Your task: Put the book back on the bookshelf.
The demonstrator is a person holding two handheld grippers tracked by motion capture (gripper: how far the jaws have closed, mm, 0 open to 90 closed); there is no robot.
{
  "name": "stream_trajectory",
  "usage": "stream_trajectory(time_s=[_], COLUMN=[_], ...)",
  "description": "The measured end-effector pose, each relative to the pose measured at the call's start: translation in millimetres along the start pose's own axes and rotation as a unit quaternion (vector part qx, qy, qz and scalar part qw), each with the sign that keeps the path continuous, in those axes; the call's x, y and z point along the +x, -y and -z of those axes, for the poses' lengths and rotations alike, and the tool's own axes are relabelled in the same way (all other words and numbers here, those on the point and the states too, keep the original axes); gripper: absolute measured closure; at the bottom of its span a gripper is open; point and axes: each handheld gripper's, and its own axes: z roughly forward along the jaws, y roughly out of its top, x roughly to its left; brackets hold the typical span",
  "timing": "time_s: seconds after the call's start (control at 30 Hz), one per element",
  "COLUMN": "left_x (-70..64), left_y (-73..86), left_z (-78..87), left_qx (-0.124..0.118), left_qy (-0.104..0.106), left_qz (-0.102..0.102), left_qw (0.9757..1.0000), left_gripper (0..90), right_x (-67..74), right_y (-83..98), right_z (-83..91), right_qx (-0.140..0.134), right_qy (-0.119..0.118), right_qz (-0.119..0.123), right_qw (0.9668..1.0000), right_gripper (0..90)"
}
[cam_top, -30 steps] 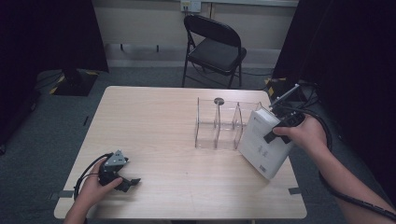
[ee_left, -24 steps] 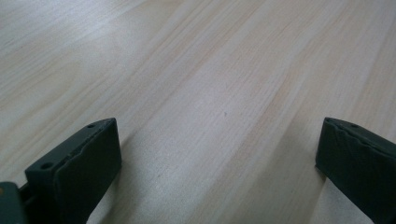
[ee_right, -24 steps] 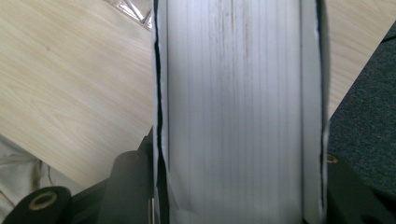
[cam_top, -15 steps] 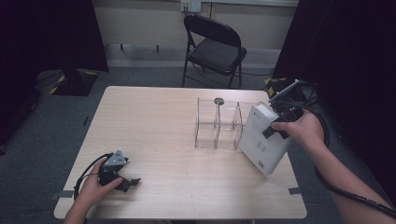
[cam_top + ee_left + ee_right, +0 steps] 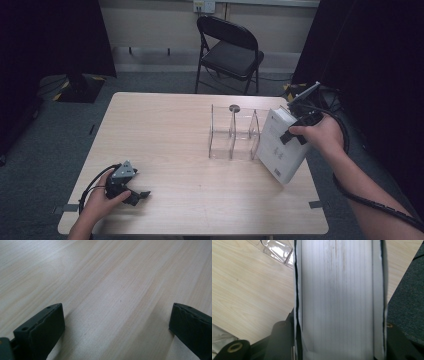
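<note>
My right gripper is shut on a thick white book, held tilted above the table's right side, just right of a clear plastic rack with dividers. In the right gripper view the book's page edge runs up between the two jaws, and a corner of the clear rack lies beyond it. My left gripper rests on the table near the front left corner, held by a hand. In the left gripper view its jaws stand wide apart over bare wood, with nothing between the fingertips.
The light wooden table has its right edge just under the book. A black folding chair stands behind the table. Dark curtains hang at both sides, and grey carpet surrounds the table.
The right gripper has carried the book a little up and toward the rack, standing it more upright. The left gripper has stayed put.
</note>
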Motion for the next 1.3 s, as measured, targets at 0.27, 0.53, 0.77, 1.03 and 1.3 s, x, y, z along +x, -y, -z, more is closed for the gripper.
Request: stream_trajectory(time_s=[0.27,0.53,0.77,1.03,1.3], left_x=[0.1,0.3,0.0,0.3,0.2], left_y=[0.0,-0.1,0.0,-0.1,-0.1], left_z=[0.0,0.2,0.0,0.2,0.1], left_qx=[0.0,0.001,0.0,0.0,0.001], left_qy=[0.0,-0.002,0.0,-0.002,-0.001], left_qz=[-0.001,-0.003,0.0,-0.002,-0.002], left_qw=[1.0,1.0,1.0,1.0,1.0], left_gripper=[0.0,0.0,0.0,0.0,0.0], right_x=[-0.9,-2.6,-3.9,-5.6,-7.9], right_y=[-6.0,-10.7,-15.3,-21.1,-25.1], right_z=[-2.7,-4.4,-6.6,-11.3,-13.2], right_qx=[0.003,0.002,0.003,0.005,0.003], right_qy=[0.001,0.003,0.003,0.006,0.006], right_qz=[-0.006,-0.016,-0.02,-0.024,-0.027], right_qw=[1.0,0.9999,0.9998,0.9997,0.9996], right_gripper=[52.5,52.4,52.4,52.4,52.4])
